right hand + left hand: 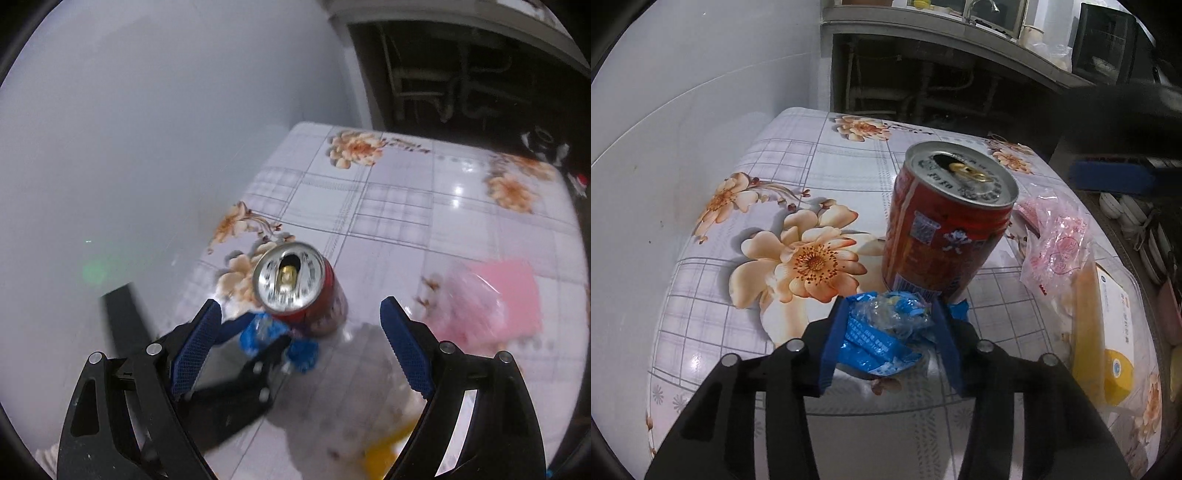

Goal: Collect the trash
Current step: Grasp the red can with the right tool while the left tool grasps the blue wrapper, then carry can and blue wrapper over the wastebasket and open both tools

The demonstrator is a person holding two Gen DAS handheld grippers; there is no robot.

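One can (945, 225), one blue wrapper (886, 332) in left gripper (888, 310) jaws.

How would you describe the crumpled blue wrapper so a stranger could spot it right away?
On the floral tablecloth, find the upright red can. The blue wrapper sits against its base, clamped in the left gripper. It's the only crinkled blue plastic; the nearby bag is pink.

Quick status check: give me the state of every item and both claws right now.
Red metal drink can: upright on the table, top opened.
Crumpled blue plastic wrapper: pinched between the left claw's pads, beside the can's base.
Pink-printed clear plastic bag: lying crumpled on the table.
Left claw: closed on the wrapper.
Right claw: open, holding nothing, above the can.
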